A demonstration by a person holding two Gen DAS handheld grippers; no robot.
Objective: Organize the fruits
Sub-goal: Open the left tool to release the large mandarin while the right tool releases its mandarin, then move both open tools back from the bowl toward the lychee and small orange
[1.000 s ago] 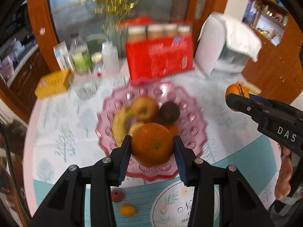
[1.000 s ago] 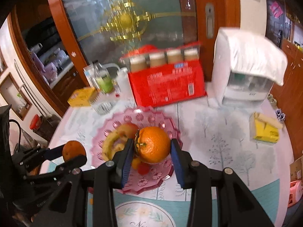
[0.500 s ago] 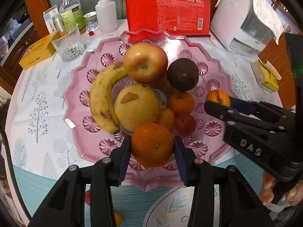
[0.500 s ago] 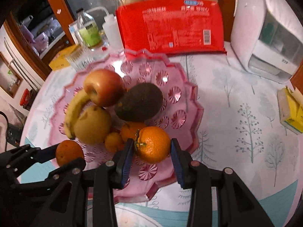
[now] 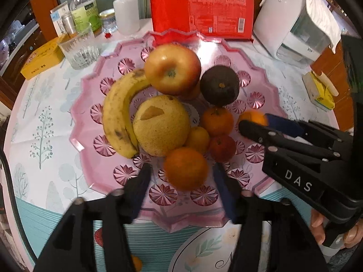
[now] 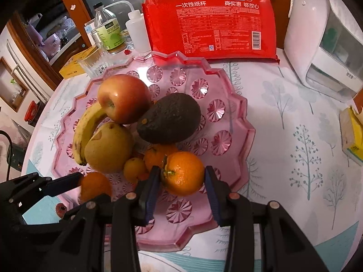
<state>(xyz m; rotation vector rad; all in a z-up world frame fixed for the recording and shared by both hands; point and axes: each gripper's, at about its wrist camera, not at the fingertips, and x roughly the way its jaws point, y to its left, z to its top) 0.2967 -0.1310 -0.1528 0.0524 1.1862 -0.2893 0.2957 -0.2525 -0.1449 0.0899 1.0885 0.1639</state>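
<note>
A pink glass fruit plate (image 5: 229, 45) (image 6: 233, 104) holds an apple (image 5: 172, 69), a banana (image 5: 115, 113), a pear (image 5: 161, 124), a dark avocado (image 5: 219, 85) and several small citrus fruits. My left gripper (image 5: 181, 176) is open, its fingers apart on either side of an orange (image 5: 186, 168) that rests on the plate's near part. My right gripper (image 6: 181, 179) is shut on a second orange (image 6: 183, 173) low over the plate's right side; it also shows in the left wrist view (image 5: 253, 117).
Behind the plate stand a red paper-cup pack (image 5: 202, 6), a glass (image 5: 79, 45), bottles (image 5: 85, 11), a yellow box (image 5: 42, 59) and a white appliance (image 5: 297, 20). A yellow tissue pack (image 5: 320, 90) lies at the right. Small fruits (image 5: 136, 263) lie on the table by the near edge.
Both grippers came down onto the plate. My left gripper opened and let go of its orange, which now rests on the plate. The right one still holds its orange.
</note>
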